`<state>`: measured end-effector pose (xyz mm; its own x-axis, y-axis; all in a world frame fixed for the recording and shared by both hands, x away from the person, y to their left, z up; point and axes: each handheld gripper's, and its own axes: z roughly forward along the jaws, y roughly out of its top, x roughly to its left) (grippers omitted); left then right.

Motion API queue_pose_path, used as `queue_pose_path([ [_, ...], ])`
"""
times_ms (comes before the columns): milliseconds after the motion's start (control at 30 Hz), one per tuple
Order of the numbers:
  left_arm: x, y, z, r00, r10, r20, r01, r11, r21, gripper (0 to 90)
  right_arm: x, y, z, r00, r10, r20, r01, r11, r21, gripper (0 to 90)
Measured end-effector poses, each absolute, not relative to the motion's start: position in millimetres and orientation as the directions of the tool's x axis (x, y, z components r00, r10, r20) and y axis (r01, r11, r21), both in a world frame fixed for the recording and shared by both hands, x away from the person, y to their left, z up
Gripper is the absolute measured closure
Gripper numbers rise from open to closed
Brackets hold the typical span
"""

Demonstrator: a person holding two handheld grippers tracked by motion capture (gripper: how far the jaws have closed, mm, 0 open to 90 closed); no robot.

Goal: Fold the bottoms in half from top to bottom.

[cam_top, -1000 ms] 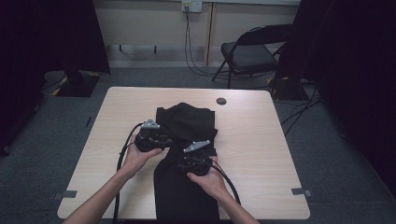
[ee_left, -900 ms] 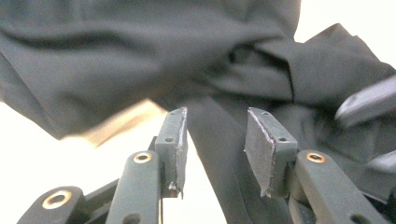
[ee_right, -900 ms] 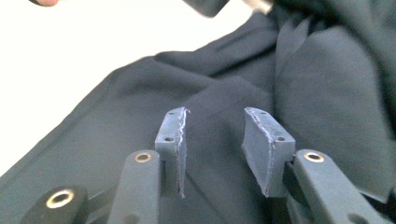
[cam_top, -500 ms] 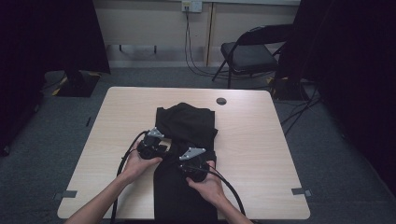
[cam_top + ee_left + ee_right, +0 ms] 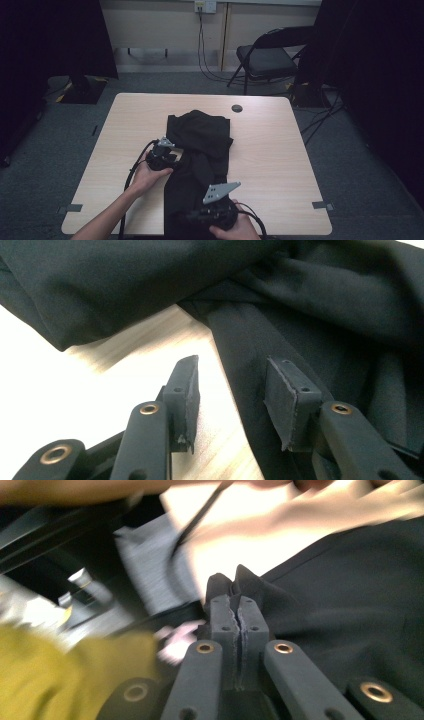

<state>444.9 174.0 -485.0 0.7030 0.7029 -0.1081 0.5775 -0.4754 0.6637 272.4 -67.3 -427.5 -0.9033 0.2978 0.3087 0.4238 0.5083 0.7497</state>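
A black garment (image 5: 200, 135) lies crumpled down the middle of the light wooden table (image 5: 280, 150), its lower part reaching the near edge. My left gripper (image 5: 177, 157) rests at the garment's left edge. Its jaws stand open (image 5: 230, 362), one pad (image 5: 187, 385) over bare wood and the other over a flat strip of the black cloth (image 5: 300, 315), neither pressing on it. My right gripper (image 5: 192, 217) is at the table's near edge, its jaws shut (image 5: 235, 600) on a pinched fold of the garment (image 5: 350, 595) that pokes out past the tips.
A small dark round disc (image 5: 237, 108) sits near the table's far edge. A folding chair (image 5: 265, 57) stands beyond the table, and cables hang from a wall socket. The left gripper's cable (image 5: 131, 175) loops over the table's left side.
The right hand has drawn back from the middle of the garment to the table's near edge. The left hand has stayed at the garment's left edge.
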Motion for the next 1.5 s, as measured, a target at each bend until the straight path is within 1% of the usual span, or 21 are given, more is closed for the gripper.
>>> queue_pose_path([
  [133,445,175,-485,0.697,0.709,-0.108,0.583,-0.472,0.661,57.5,254,-75,-434,-0.904,0.242,0.353,0.427,0.573,0.699,87.8],
  [200,445,177,-484,0.694,0.711,-0.111,0.589,-0.472,0.656,57.5,249,-84,-437,-0.896,0.247,0.369,0.442,0.569,0.694,85.8],
  [233,446,177,-484,0.693,0.711,-0.117,0.591,-0.468,0.658,57.5,248,-89,-439,-0.896,0.251,0.366,0.442,0.573,0.69,77.9],
  [267,446,178,-484,0.696,0.708,-0.119,0.59,-0.469,0.657,58.0,248,-94,-440,-0.888,0.279,0.366,0.46,0.558,0.691,66.4],
  [400,446,179,-477,0.702,0.699,-0.138,0.569,-0.435,0.698,62.3,267,-118,-432,-0.843,0.385,0.376,0.521,0.413,0.747,57.9],
  [500,446,175,-478,0.714,0.683,-0.152,0.568,-0.438,0.697,64.6,290,-114,-428,-0.829,0.504,0.241,0.479,0.419,0.771,54.3],
  [600,444,166,-486,0.731,0.667,-0.143,0.569,-0.48,0.668,66.0,318,-94,-435,-0.817,0.56,0.139,0.446,0.46,0.768,52.9],
  [667,444,163,-486,0.722,0.676,-0.145,0.573,-0.467,0.674,64.9,338,-82,-442,-0.818,0.555,0.151,0.457,0.469,0.755,52.0],
  [733,445,163,-486,0.723,0.677,-0.137,0.571,-0.474,0.671,60.9,359,-66,-458,-0.799,0.599,0.055,0.45,0.534,0.716,48.8],
  [767,444,163,-486,0.722,0.679,-0.137,0.57,-0.47,0.675,59.9,367,-63,-467,-0.794,0.602,0.086,0.477,0.527,0.704,50.9],
  [800,444,164,-485,0.724,0.677,-0.133,0.569,-0.477,0.67,59.0,370,-60,-473,-0.789,0.609,0.081,0.485,0.537,0.69,58.6],
  [833,444,165,-486,0.716,0.685,-0.136,0.575,-0.467,0.672,58.2,369,-57,-478,-0.798,0.602,0.043,0.468,0.572,0.673,71.3],
  [867,444,168,-485,0.718,0.683,-0.134,0.577,-0.476,0.663,58.2,367,-57,-481,-0.804,0.592,0.046,0.465,0.579,0.669,81.4],
  [900,445,170,-485,0.712,0.688,-0.137,0.582,-0.47,0.663,58.2,365,-57,-483,-0.81,0.583,0.059,0.466,0.58,0.669,86.8],
  [933,446,174,-484,0.704,0.695,-0.145,0.592,-0.462,0.661,57.9,362,-58,-483,-0.815,0.576,0.059,0.46,0.581,0.671,87.9],
  [1133,445,195,-465,0.675,0.71,-0.199,0.585,-0.351,0.732,56.1,337,-75,-479,-0.856,0.508,0.098,0.448,0.634,0.63,88.1],
  [1200,444,201,-457,0.667,0.712,-0.218,0.574,-0.306,0.759,55.9,328,-80,-477,-0.85,0.504,0.151,0.478,0.62,0.621,85.9],
  [1233,444,202,-453,0.668,0.709,-0.225,0.573,-0.297,0.764,55.1,322,-82,-476,-0.856,0.491,0.163,0.475,0.622,0.623,82.4],
  [1300,446,204,-447,0.674,0.706,-0.219,0.565,-0.301,0.769,53.6,315,-86,-468,-0.863,0.482,0.153,0.46,0.622,0.634,68.1],
  [1400,457,205,-440,0.667,0.716,-0.206,0.554,-0.291,0.78,52.2,327,-101,-441,-0.84,0.519,0.162,0.467,0.538,0.702,60.1],
  [1500,471,201,-432,0.666,0.717,-0.204,0.54,-0.276,0.795,51.6,358,-118,-412,-0.803,0.581,0.132,0.452,0.449,0.771,61.3],
])
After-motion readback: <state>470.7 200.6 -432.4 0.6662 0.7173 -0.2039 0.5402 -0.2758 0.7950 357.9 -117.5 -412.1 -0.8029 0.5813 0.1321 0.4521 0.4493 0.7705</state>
